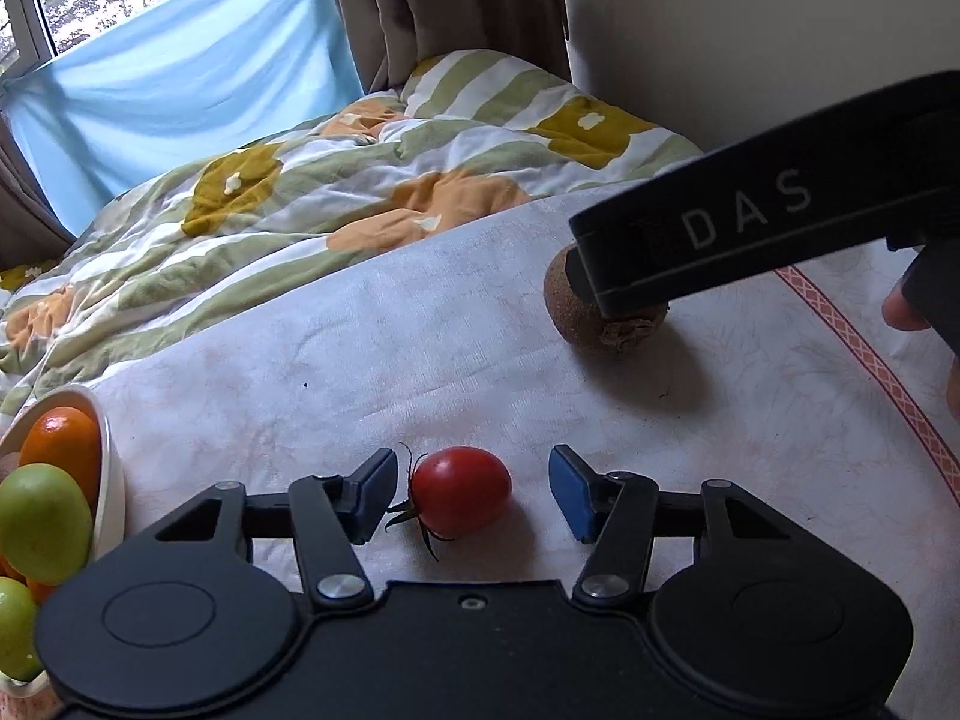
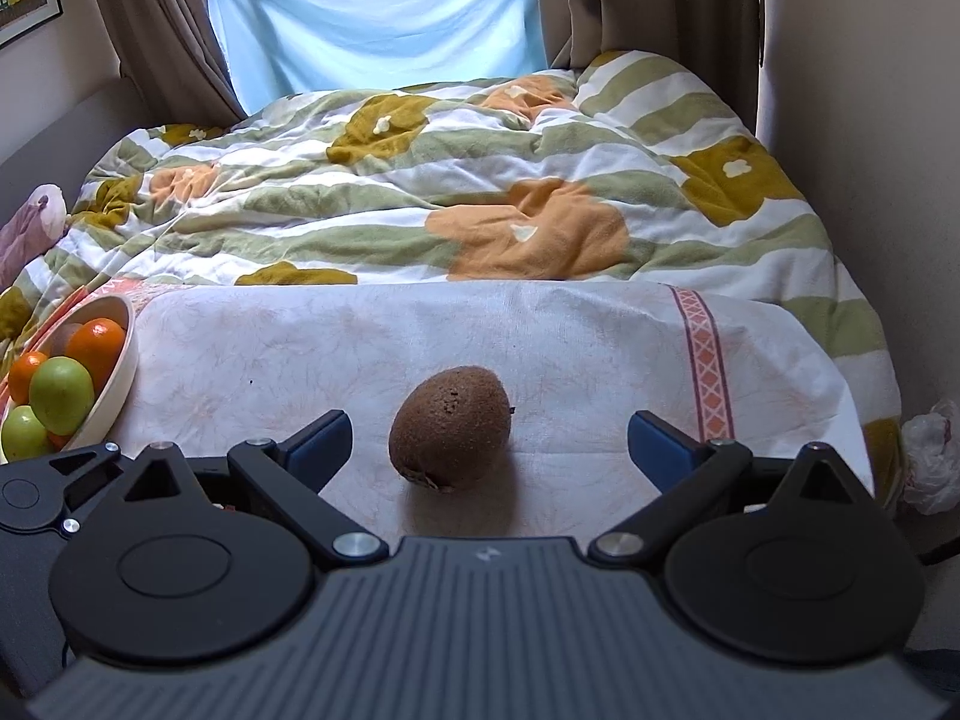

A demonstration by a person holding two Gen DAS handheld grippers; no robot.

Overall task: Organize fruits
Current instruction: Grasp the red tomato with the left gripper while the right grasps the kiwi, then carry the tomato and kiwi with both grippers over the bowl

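A small red tomato (image 1: 461,491) with a green stem lies on the white cloth between the open blue pads of my left gripper (image 1: 474,495), not touched by either pad. A brown kiwi (image 2: 450,437) lies on the cloth between the wide-open pads of my right gripper (image 2: 489,450), apart from both. In the left wrist view the kiwi (image 1: 591,324) is partly hidden behind the right gripper's black body. A cream bowl (image 1: 111,480) at the left holds oranges and green fruits; it also shows in the right wrist view (image 2: 117,384).
The white cloth (image 2: 360,348) with a pink patterned border (image 2: 705,360) covers the table. A bed with a striped floral quilt (image 2: 480,192) lies behind it. A wall is on the right, and a white plastic bag (image 2: 930,456) is beside the table.
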